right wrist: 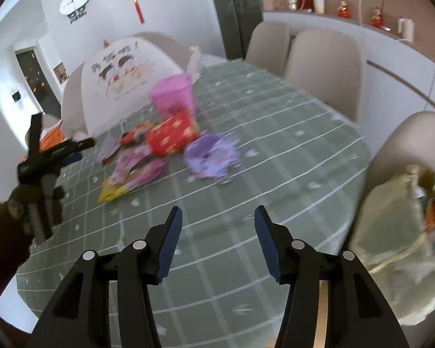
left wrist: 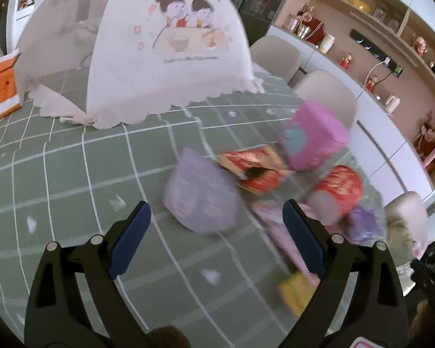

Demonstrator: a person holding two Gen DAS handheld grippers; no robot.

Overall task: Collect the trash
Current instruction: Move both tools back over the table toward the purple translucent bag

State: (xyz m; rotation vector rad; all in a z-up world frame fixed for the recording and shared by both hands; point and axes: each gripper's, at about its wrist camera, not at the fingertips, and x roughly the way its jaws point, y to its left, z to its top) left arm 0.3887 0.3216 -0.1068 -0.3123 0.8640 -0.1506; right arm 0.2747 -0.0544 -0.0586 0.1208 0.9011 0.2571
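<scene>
A pile of trash lies on the green checked tablecloth [left wrist: 72, 174]: a crumpled purple wrapper [left wrist: 200, 194], a torn red packet [left wrist: 255, 171], a pink box [left wrist: 313, 136], a red cup [left wrist: 339, 191] and a pink-and-yellow wrapper [left wrist: 287, 249]. My left gripper [left wrist: 217, 217] is open and empty, just short of the purple wrapper. My right gripper [right wrist: 217, 226] is open and empty above the cloth, well short of the pile: a purple wrapper [right wrist: 208, 156], a red packet [right wrist: 171, 136], a pink box [right wrist: 174, 95]. A pale trash bag [right wrist: 397, 232] hangs open at the right. The left gripper also shows in the right wrist view [right wrist: 58, 150].
A white mesh food cover [left wrist: 171, 46] stands at the back of the table, an orange-and-white carton [left wrist: 0, 87] beside it. Beige chairs [right wrist: 327, 66] line the far side. Shelves with ornaments [left wrist: 377, 34] fill the wall. Small paper scraps [left wrist: 117, 201] dot the cloth.
</scene>
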